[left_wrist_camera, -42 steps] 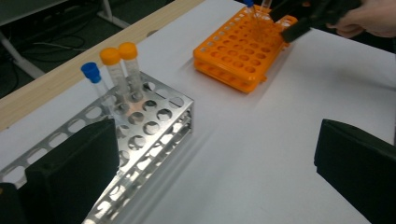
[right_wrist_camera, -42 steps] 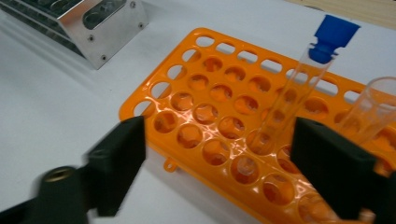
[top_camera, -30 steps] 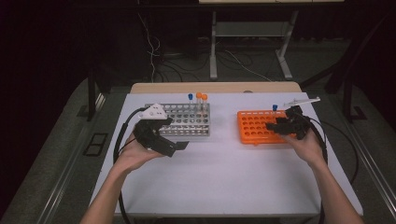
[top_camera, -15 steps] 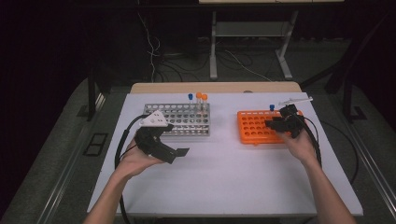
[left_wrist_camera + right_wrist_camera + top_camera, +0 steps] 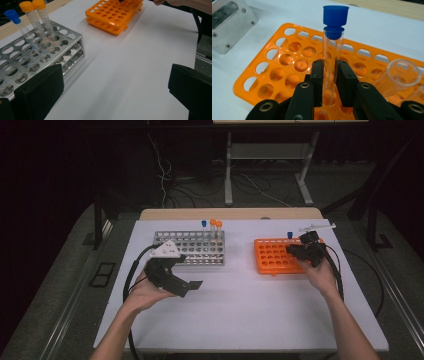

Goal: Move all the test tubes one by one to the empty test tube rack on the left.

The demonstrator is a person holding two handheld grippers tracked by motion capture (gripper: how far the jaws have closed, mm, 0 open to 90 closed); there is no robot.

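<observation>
My right gripper (image 5: 329, 75) is shut on a clear tube with a blue cap (image 5: 335, 15), held upright over the orange rack (image 5: 274, 70); the tube's lower end sits at one of the rack's holes. In the high view this right gripper (image 5: 296, 249) hovers over the orange rack (image 5: 272, 260) at the table's right. My left gripper (image 5: 181, 281) is open and holds nothing, just in front of the silver metal rack (image 5: 192, 247). Its jaws stand wide apart in the left gripper view, around (image 5: 115, 92). The metal rack (image 5: 25, 62) carries two orange-capped tubes (image 5: 37, 15) and a blue-capped tube (image 5: 15, 20).
An uncapped clear tube (image 5: 399, 75) stands in the orange rack just right of the held one. A thin pale object (image 5: 317, 226) lies near the table's far right edge. White tabletop (image 5: 240, 305) spreads between and in front of the racks. Cables trail from both grippers.
My left gripper has drawn back from the metal rack toward the person. My right gripper, with the blue-capped tube, has shifted slightly left over the orange rack.
</observation>
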